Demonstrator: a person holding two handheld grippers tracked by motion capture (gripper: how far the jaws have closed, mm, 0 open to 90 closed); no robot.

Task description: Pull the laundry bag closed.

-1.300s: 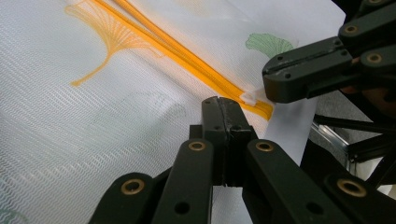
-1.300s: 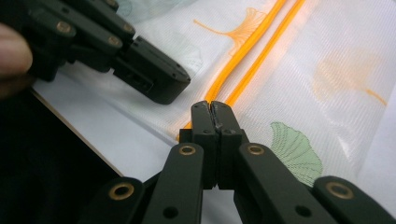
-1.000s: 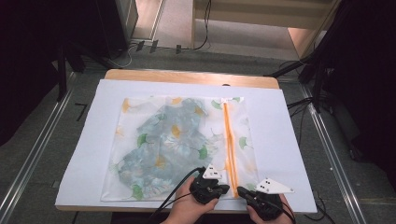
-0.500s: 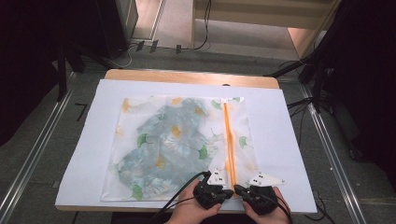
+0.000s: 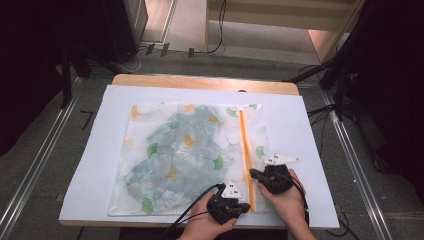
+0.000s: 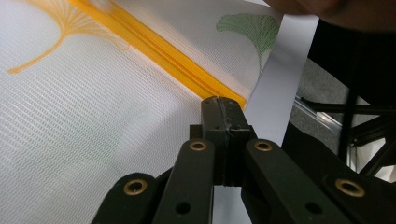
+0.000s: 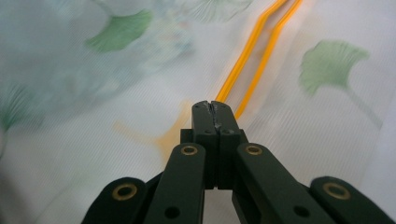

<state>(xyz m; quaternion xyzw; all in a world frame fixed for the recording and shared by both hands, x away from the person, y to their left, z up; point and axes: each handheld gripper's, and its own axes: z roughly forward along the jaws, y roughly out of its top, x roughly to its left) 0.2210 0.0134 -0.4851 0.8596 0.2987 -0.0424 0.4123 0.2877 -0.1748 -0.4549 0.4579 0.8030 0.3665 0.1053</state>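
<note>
Honestly, this looks like unzipping the mesh laundry bag (image 5: 192, 160) lying mid-frame on the white sheet (image 5: 310, 120). The left gripper (image 6: 222, 106) is clamped at the near end of the orange zipper (image 5: 246, 155), lower right of the bag, so keep that anchor firm. The right gripper (image 7: 211, 108) is pinched tight too, seemingly on the slider. The right gripper view shows the two zipper tracks already split at upper right; the high view just shows one orange line.

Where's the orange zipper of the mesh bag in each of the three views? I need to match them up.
High view: orange zipper runs near-vertically right of centre.
Left gripper view: orange zipper slants from top left to the shut jaws.
Right gripper view: orange zipper, parted, runs from the jaws to top right.
Shared landmark: green ginkgo leaf print beside it.
</note>
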